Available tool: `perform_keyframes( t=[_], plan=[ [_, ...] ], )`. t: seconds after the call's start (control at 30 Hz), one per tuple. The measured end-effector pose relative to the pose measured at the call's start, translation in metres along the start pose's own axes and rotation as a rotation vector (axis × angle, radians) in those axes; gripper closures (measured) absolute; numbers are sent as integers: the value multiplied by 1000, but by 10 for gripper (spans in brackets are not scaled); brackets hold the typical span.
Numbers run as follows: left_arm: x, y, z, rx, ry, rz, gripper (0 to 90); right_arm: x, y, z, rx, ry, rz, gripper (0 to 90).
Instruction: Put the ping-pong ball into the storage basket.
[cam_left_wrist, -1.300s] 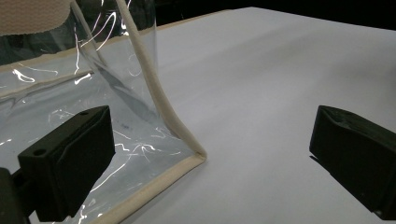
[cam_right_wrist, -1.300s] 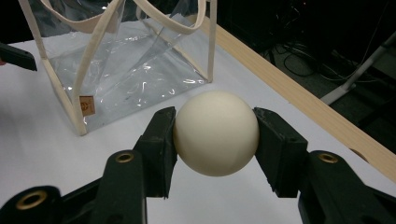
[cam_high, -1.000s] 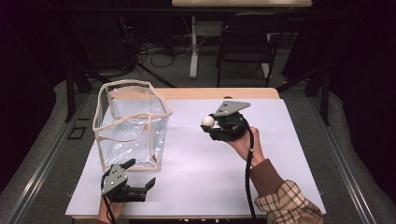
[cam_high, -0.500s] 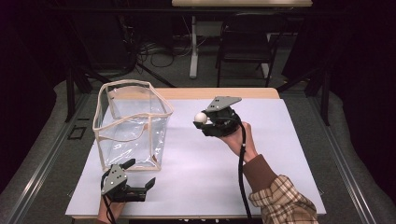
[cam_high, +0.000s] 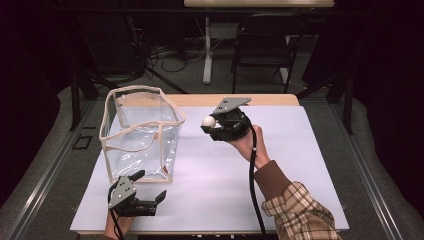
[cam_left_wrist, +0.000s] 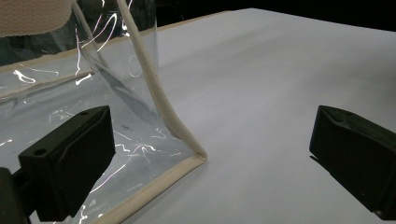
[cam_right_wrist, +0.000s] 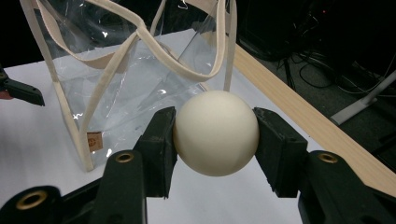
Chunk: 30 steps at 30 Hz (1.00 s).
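- Carrying: right tongs (cam_high: 209, 125) clamp a white ball (cam_high: 208, 121) between both jaws, raised above the white surface (cam_high: 300, 165), just right of the clear bag (cam_high: 142, 135) and about level with its rim.
- Grip detail: in the right gripper view the ball (cam_right_wrist: 215, 133) sits pinched at its widest part between two flat pads (cam_right_wrist: 161, 149); contact is narrow.
- Left tongs (cam_high: 150, 192): wide open, holding nothing, low on the surface at the bag's near bottom corner (cam_left_wrist: 198, 156), not touching it.
- Bag: upright, mouth open, soft walls, cream trim sagging inward.
- Risk 1: a smooth round ball may squirt from the flat pads if the squeeze eases.
- Risk 2: a release short of the mouth would send the ball rolling off.
- Risk 3: brushing the limp, unheld rim could tip or fold the bag.
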<state>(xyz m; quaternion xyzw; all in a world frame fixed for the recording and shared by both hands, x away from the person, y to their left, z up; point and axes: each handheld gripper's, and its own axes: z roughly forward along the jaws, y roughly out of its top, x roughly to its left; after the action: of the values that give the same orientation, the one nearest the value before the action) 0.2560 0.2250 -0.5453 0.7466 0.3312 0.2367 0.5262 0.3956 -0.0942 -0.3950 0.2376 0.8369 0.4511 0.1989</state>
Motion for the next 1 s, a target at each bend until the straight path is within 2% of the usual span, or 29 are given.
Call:
perform_keyframes(
  t=[1.0],
  plan=[
    [0,0,0,-1,-2,1,2,2,26,22,-7,8,-4,510]
  ],
)
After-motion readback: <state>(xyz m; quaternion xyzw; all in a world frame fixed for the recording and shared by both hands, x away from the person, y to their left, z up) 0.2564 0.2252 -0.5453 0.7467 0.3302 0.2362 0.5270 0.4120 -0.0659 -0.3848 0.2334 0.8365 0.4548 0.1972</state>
